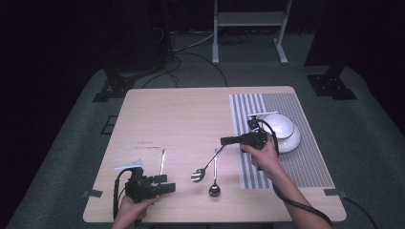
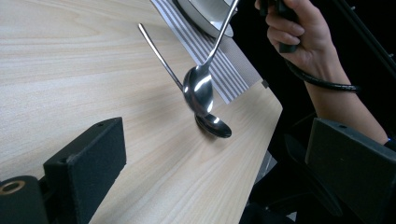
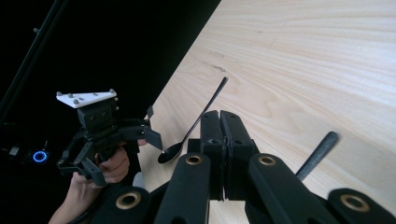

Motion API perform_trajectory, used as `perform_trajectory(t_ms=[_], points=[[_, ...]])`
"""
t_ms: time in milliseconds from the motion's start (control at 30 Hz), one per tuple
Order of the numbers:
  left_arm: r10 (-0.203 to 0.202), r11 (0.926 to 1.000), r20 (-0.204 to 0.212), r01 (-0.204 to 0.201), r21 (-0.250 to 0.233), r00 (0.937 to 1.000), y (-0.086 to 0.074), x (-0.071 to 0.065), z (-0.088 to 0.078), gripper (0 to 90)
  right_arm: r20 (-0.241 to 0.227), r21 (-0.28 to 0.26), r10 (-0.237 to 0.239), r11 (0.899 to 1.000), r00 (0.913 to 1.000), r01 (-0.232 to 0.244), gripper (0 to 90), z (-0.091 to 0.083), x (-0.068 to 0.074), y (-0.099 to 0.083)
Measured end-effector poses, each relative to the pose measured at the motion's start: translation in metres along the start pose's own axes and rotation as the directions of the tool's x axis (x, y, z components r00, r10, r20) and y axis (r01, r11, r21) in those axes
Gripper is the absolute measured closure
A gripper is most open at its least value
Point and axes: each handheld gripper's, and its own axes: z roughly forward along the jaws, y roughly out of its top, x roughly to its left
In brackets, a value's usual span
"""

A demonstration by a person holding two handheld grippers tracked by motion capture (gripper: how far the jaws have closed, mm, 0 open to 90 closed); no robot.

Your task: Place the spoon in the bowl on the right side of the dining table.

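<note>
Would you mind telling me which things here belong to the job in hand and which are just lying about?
In the job: right hand-held gripper, shut on the raised spoon; probably the striped mat and white dish.
Lying about: flat spoon beneath it; third spoon by the open left hand-held gripper.

In the right gripper view, the right gripper (image 3: 219, 116) stands with its jaws pressed together, and they hide whatever sits between the pads; the handle of the raised spoon (image 1: 202, 169) cannot be made out there. A dark handle (image 3: 318, 154) at the right is blurred, and its lower end is hidden behind the gripper's body. In the left gripper view, the raised spoon's handle runs off the top edge, so the grip on it is cut away. The bowl (image 2: 205, 11) is cropped by that same edge. The raised spoon's bowl covers part of the spoon lying on the table (image 2: 215, 126).
</note>
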Motion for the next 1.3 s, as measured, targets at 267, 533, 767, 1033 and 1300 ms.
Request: perform_trajectory(t_ms=[267, 533, 767, 1033, 1300], points=[[-0.005, 0.9999, -0.007, 0.005, -0.010, 1.0000, 0.001, 0.002, -0.002, 3.6, 0.025, -0.040, 0.016, 0.999, 0.9996, -0.015, 88.7, -0.023, -0.003, 0.010], [-0.003, 1.0000, -0.013, 0.003, -0.007, 0.9999, 0.002, 0.002, -0.002, 3.6, 0.052, -0.111, 0.035, 0.993, 0.9980, -0.029, 88.7, -0.053, -0.006, 0.015], [0.004, 1.0000, -0.017, -0.004, -0.002, 0.9998, 0.001, 0.003, -0.002, 3.6, 0.087, -0.155, 0.055, 0.987, 0.9947, -0.041, 88.7, -0.076, -0.012, 0.018], [0.001, 1.0000, -0.018, -0.001, -0.006, 0.9998, 0.001, 0.003, -0.003, 3.6, 0.129, -0.204, 0.087, 0.977, 0.9879, -0.059, 88.7, -0.101, -0.017, 0.024], [0.002, 1.0000, -0.019, -0.002, -0.005, 0.9998, 0.001, 0.003, -0.003, 3.6, 0.162, -0.242, 0.115, 0.967, 0.9801, -0.073, 88.7, -0.120, -0.023, 0.028]])
